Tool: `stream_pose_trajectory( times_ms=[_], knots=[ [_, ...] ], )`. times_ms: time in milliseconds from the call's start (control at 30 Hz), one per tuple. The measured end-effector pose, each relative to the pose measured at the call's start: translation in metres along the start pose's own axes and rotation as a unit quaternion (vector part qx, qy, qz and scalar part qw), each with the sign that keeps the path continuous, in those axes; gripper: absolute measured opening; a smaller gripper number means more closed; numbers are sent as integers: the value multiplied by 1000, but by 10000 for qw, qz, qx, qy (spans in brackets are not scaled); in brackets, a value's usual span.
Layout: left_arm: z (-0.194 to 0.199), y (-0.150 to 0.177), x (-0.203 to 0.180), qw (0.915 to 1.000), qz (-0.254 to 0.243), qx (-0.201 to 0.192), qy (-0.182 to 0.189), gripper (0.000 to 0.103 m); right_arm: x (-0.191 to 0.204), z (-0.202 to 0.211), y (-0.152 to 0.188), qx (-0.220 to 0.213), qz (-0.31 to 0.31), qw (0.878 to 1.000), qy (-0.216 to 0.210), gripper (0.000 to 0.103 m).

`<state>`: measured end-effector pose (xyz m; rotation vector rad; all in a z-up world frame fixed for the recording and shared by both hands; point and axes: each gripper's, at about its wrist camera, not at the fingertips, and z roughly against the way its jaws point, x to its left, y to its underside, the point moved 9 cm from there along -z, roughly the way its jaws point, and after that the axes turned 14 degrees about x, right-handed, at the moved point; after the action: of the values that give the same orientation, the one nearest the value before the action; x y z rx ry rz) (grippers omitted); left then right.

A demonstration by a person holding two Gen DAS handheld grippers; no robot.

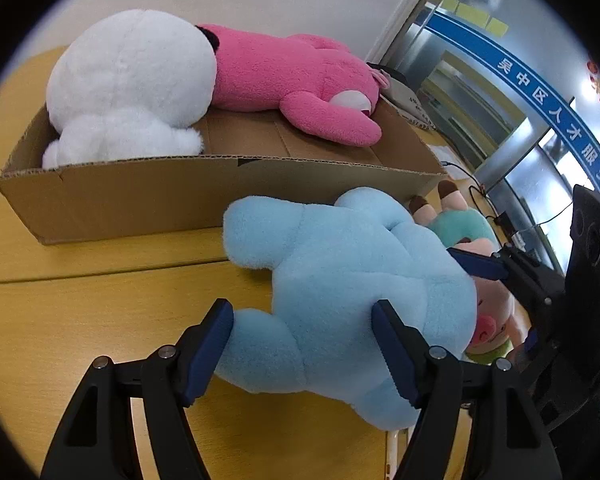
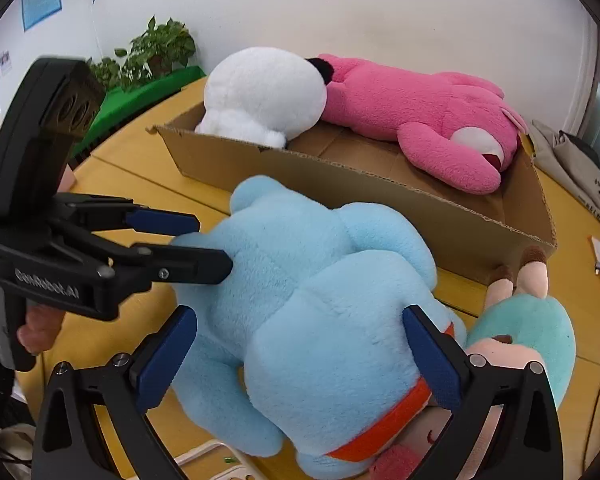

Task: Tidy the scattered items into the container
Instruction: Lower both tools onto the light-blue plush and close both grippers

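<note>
Left wrist view: the blue plush is straddled by the left gripper, jaws unclenched, just short of the cardboard box. Beyond its right finger, the right gripper is spread wide — a shallow bite could be lost, or the pig doll snagged.

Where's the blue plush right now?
Blue plush lies on the table, just outside the cardboard box, beside the pig doll.
</note>
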<state>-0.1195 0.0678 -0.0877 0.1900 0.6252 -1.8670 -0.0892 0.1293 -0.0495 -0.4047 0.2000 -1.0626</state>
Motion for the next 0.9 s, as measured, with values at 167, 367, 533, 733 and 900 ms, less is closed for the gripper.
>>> stream_pose_trajectory(
  times_ms=[167, 367, 533, 733, 900],
  knots=[
    [0, 14, 10, 9995, 129, 140, 256, 73, 6, 8, 1, -117, 210, 9991, -350, 103],
    [12, 45, 15, 9998, 91, 127, 147, 73, 18, 22, 2, -369, 287, 9921, -1162, 103],
    [32, 56, 18, 9997, 133, -44, 217, 71, 36, 37, 1, -646, 367, 9763, -2034, 103],
    [36, 43, 18, 9998, 126, -100, 113, 72, 15, 51, -3, -811, -81, 9815, -1731, 103],
    [16, 26, 15, 9997, 164, 28, 154, 72, -6, 40, 2, -355, -747, 9855, -1484, 103]
  ],
)
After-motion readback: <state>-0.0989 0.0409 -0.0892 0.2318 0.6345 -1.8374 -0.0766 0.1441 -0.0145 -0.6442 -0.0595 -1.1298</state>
